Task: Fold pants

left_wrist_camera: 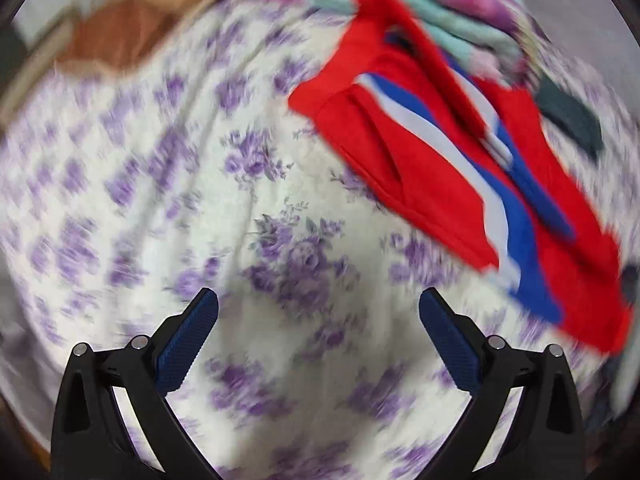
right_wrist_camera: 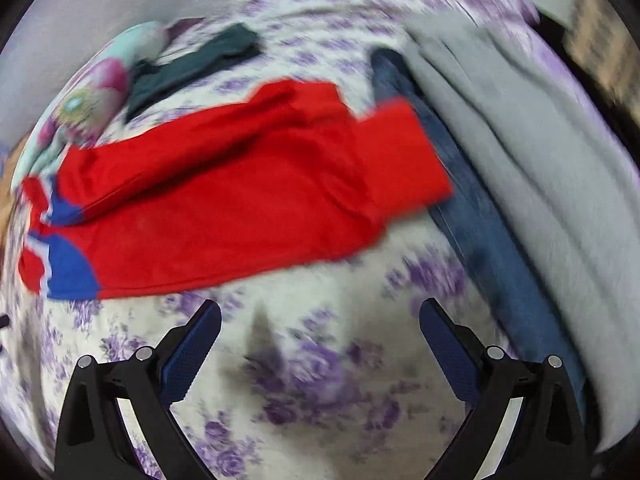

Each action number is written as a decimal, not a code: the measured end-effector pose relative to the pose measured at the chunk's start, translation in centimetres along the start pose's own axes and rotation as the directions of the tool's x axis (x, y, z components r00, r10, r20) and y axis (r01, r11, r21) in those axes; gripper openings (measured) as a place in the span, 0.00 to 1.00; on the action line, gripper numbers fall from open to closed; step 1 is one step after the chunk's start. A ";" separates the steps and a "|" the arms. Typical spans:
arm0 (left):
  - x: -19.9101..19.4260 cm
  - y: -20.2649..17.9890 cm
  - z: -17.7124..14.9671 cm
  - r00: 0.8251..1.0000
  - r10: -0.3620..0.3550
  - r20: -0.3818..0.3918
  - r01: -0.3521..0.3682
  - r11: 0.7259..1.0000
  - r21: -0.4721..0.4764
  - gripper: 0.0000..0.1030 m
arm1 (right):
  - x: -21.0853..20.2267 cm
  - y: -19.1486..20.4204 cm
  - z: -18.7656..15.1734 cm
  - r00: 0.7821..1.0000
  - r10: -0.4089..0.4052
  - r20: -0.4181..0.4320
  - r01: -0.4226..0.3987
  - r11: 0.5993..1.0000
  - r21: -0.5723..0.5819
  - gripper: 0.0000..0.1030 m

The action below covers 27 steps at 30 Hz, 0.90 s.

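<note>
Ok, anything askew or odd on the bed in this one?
The red pants lie crooked across the floral bedspread, rumpled with one part doubled over, not squared. Other clothes crowd them: jeans and a grey garment alongside. Both views are motion-blurred. Left tool and right tool are open, holding nothing.

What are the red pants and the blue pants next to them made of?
The red pants look like soft, matte knit fabric, maybe fleece or jersey: no shine, rounded folds, with sewn blue and white stripes. The blue pants look like denim: mottled, faded blue, stiffer-looking. Blur leaves the weave unclear.
</note>
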State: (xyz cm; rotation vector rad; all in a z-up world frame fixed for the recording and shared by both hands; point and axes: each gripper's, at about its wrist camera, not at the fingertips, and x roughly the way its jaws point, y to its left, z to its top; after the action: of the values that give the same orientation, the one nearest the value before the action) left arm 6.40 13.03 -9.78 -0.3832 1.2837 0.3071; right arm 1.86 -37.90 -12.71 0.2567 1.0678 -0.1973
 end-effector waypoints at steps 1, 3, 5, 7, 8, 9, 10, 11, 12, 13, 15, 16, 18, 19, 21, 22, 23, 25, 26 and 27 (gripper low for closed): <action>0.8 0.3 0.7 1.000 -0.008 -0.023 0.007 0.999 -0.032 0.95 | 0.3 -0.9 -0.3 1.000 0.001 -0.018 -0.001 0.999 0.039 0.97; 2.4 0.3 2.5 0.997 -0.052 -0.064 0.046 0.994 -0.095 0.95 | 0.6 -2.2 -0.7 0.999 -0.002 -0.047 0.006 0.997 0.072 0.97; 3.6 -0.3 4.4 0.992 -0.096 -0.081 0.086 0.989 -0.121 0.95 | 0.6 -2.9 -0.7 0.999 -0.010 -0.049 0.014 0.997 0.077 0.97; 4.9 -1.2 6.5 0.990 -0.112 -0.086 0.100 0.986 -0.137 0.95 | 0.6 -3.6 -0.5 0.999 -0.011 -0.039 0.015 0.996 0.092 0.97; 5.8 -1.5 7.5 0.988 -0.121 -0.094 0.106 0.983 -0.150 0.95 | 0.5 -3.9 -0.3 0.999 -0.003 -0.034 0.006 0.994 0.111 0.97; 6.9 -1.7 8.5 0.984 -0.141 -0.113 0.120 0.977 -0.178 0.96 | 0.3 -4.1 -0.1 0.999 0.006 -0.034 -0.001 0.991 0.136 0.97; 8.0 -1.7 9.3 0.982 -0.138 -0.133 0.107 0.970 -0.217 0.96 | 0.2 -4.3 -0.1 0.999 0.013 -0.035 -0.007 0.988 0.153 0.97; 8.3 -1.8 9.7 0.986 -0.106 -0.130 0.072 0.966 -0.247 0.96 | 0.2 -4.4 0.0 0.999 0.024 -0.035 -0.017 0.985 0.170 0.97; 8.3 -1.9 10.2 0.991 -0.065 -0.120 0.025 0.951 -0.308 0.96 | 0.2 -4.3 0.2 0.999 0.033 -0.037 -0.026 0.984 0.178 0.97; 8.4 -2.1 10.5 0.990 -0.042 -0.133 -0.004 0.944 -0.330 0.96 | 0.1 -4.2 0.4 0.999 0.036 -0.032 -0.030 0.983 0.182 0.97; 7.4 -3.4 11.1 0.995 0.032 -0.090 -0.056 0.960 -0.276 0.59 | 0.2 -4.1 1.1 1.000 0.019 -0.019 -0.016 0.985 0.173 0.97; 6.6 -4.5 11.5 0.998 0.059 -0.036 -0.065 0.979 -0.193 0.18 | 0.3 -4.1 1.5 1.000 0.012 -0.010 -0.010 0.984 0.176 0.97; 5.3 -7.0 11.2 0.992 0.123 0.026 -0.124 0.992 0.001 0.08 | 1.0 -3.9 2.4 1.000 0.007 -0.002 -0.007 0.983 0.182 0.97; 4.3 -8.1 10.5 0.980 0.181 0.088 -0.188 0.979 0.081 0.07 | 1.4 -3.5 2.8 1.000 0.009 0.001 -0.009 0.985 0.173 0.97; 2.4 -8.8 9.3 0.968 0.189 0.164 -0.211 0.970 0.123 0.07 | 2.3 -2.6 3.7 1.000 -0.009 0.006 0.008 0.993 0.122 0.97; 1.6 -8.7 8.8 0.969 0.168 0.182 -0.190 0.975 0.117 0.07 | 3.0 -1.9 4.4 1.000 -0.012 0.015 0.011 0.997 0.080 0.97; 1.2 -8.2 8.4 0.972 0.141 0.190 -0.164 0.980 0.109 0.07 | 3.7 -1.3 5.1 1.000 -0.001 0.017 0.000 0.998 0.057 0.96; 0.8 -6.8 7.6 0.979 0.097 0.181 -0.111 0.991 0.070 0.07 | 5.3 -0.8 6.2 0.997 0.077 -0.005 -0.077 0.995 0.058 0.73; 0.7 -6.0 7.4 0.983 0.074 0.169 -0.082 0.996 0.041 0.07 | 6.0 -0.7 6.6 0.997 0.079 -0.027 -0.077 0.995 0.063 0.49; 1.0 -5.2 7.3 0.985 0.058 0.164 -0.062 0.998 0.022 0.07 | 6.5 -0.5 7.3 0.998 0.049 -0.041 -0.046 0.997 0.066 0.40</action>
State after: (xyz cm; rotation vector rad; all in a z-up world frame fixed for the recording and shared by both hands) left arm 15.23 11.59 -8.43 -0.2904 1.1387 0.3645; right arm 10.82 -40.79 -15.15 0.3454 1.0978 -0.1848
